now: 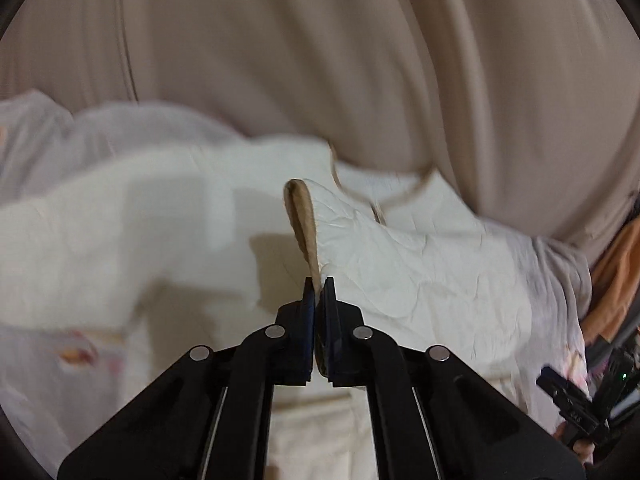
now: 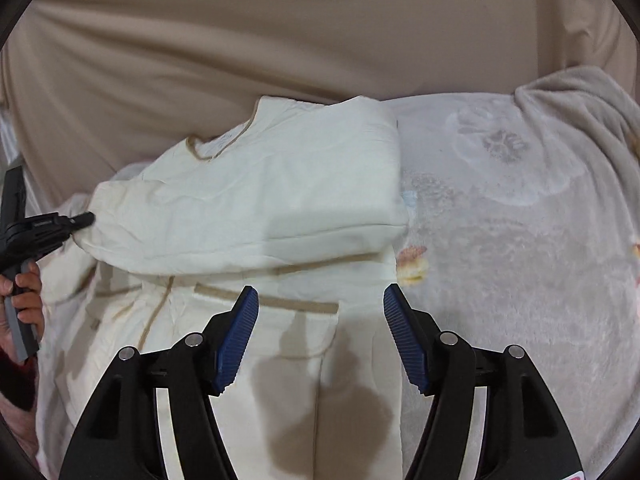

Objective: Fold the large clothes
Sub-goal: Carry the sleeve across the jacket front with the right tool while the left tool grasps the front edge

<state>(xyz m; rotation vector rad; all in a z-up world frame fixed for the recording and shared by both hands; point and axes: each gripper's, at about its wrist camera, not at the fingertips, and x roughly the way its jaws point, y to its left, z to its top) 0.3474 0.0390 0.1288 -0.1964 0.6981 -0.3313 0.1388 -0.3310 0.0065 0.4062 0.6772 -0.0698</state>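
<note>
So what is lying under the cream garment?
Under the cream garment lies a pale fleece blanket with faint prints, showing to its right and left. A beige sheet rises behind. What is beneath the blanket is covered and cannot be seen.

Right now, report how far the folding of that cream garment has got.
Done: one sleeve side of the cream garment already lies folded across its body on the fleece blanket. In hand: the left gripper is shut on the tan-trimmed cuff, carrying it over. The right gripper hovers open above the pocket trim. Left: lay the cuff down, then fold the lower half up.
</note>
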